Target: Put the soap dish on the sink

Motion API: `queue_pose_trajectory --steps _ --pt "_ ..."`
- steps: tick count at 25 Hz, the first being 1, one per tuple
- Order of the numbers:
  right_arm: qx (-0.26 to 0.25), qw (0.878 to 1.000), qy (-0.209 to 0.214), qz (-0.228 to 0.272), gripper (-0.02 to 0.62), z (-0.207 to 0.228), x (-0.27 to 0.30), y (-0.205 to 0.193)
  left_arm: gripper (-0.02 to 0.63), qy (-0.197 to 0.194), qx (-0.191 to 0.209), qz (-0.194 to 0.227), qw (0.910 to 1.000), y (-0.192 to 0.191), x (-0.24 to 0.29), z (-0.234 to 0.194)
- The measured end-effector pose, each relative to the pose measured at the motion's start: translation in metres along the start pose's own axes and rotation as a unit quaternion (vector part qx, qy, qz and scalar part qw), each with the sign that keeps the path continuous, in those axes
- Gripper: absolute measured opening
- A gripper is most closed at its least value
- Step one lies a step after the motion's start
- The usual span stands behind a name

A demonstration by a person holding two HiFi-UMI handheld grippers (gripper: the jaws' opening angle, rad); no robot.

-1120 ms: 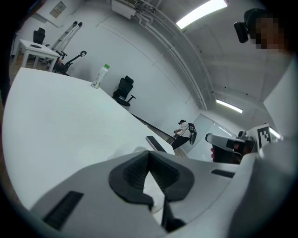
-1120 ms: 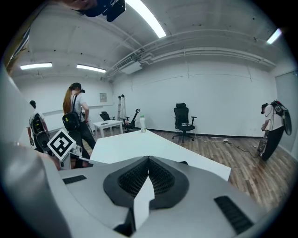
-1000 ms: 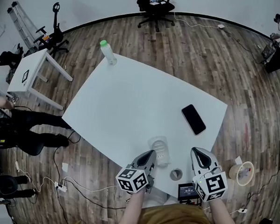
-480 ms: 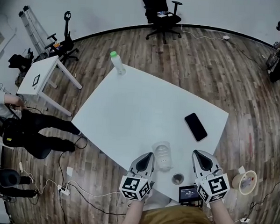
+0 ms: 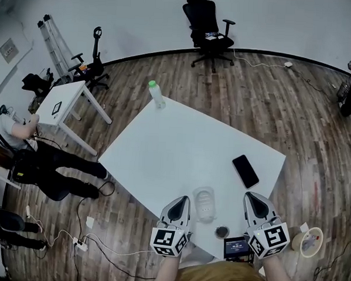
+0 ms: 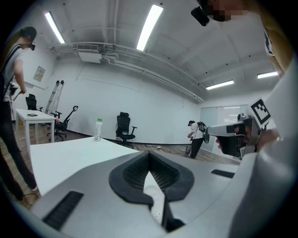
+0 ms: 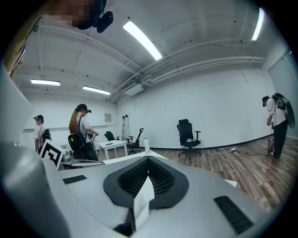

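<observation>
The clear plastic soap dish [image 5: 204, 203] lies on the white table [image 5: 181, 149] near its front edge. It sits between my two grippers and touches neither. To its left my left gripper [image 5: 184, 198] is shut with nothing in it, and its jaws [image 6: 149, 153] meet at the tip and point across the table. My right gripper [image 5: 250, 196], to the right of the dish, also looks shut and empty, its tip [image 7: 148, 160] closed to a point. No sink is in view.
On the table are a black phone [image 5: 245, 170] at the right, a green-capped bottle [image 5: 156, 93] at the far corner, a small round ring [image 5: 221, 231] and a small screen device [image 5: 235, 247] at the near edge. An office chair [image 5: 208, 27], a small white table [image 5: 66, 105] and people [image 5: 39, 159] stand around.
Both grippers have risen a little at the table's near edge and stay shut. The left one has rolled. The head view has shifted and shows more of the far room.
</observation>
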State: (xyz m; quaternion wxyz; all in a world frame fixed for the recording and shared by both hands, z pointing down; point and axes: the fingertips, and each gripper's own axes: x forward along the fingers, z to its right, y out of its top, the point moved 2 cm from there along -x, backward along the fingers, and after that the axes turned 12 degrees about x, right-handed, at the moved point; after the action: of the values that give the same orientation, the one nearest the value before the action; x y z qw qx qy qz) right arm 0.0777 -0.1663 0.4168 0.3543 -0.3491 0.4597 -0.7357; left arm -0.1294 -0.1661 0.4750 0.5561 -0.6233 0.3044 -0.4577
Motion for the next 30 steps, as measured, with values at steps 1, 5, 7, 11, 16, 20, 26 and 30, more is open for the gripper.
queue_pose_trajectory --steps 1,5,7,11,16,20,26,30 --pt "-0.004 1.0 0.001 0.003 0.006 -0.001 -0.001 0.002 0.008 0.006 0.008 0.007 0.9999 0.005 -0.002 0.0" --pt "-0.021 1.0 0.001 0.004 0.006 -0.002 -0.002 0.008 0.008 0.027 0.041 0.03 0.9983 0.024 -0.009 0.001" --pt "-0.027 1.0 -0.004 0.004 0.006 0.0 -0.004 0.011 0.008 0.029 0.045 0.036 0.998 0.032 -0.01 0.003" --pt "-0.017 1.0 -0.007 0.014 0.006 0.004 -0.005 0.017 0.008 0.03 0.065 0.048 0.9962 0.047 -0.013 0.008" --pt "-0.028 0.999 0.002 0.024 0.006 0.002 -0.003 0.026 0.008 0.034 0.088 0.072 0.9929 0.073 -0.021 0.013" --pt "-0.038 0.999 0.003 0.024 0.006 -0.002 0.0 0.03 0.008 0.044 0.092 0.079 0.9916 0.085 -0.025 0.008" --pt "-0.044 0.999 0.001 0.021 0.006 -0.002 0.0 0.028 0.008 0.059 0.101 0.077 0.9901 0.084 -0.026 0.0" --pt "-0.048 0.999 -0.004 0.02 0.006 0.002 0.002 0.029 0.008 0.061 0.094 0.073 0.991 0.083 -0.024 0.0"
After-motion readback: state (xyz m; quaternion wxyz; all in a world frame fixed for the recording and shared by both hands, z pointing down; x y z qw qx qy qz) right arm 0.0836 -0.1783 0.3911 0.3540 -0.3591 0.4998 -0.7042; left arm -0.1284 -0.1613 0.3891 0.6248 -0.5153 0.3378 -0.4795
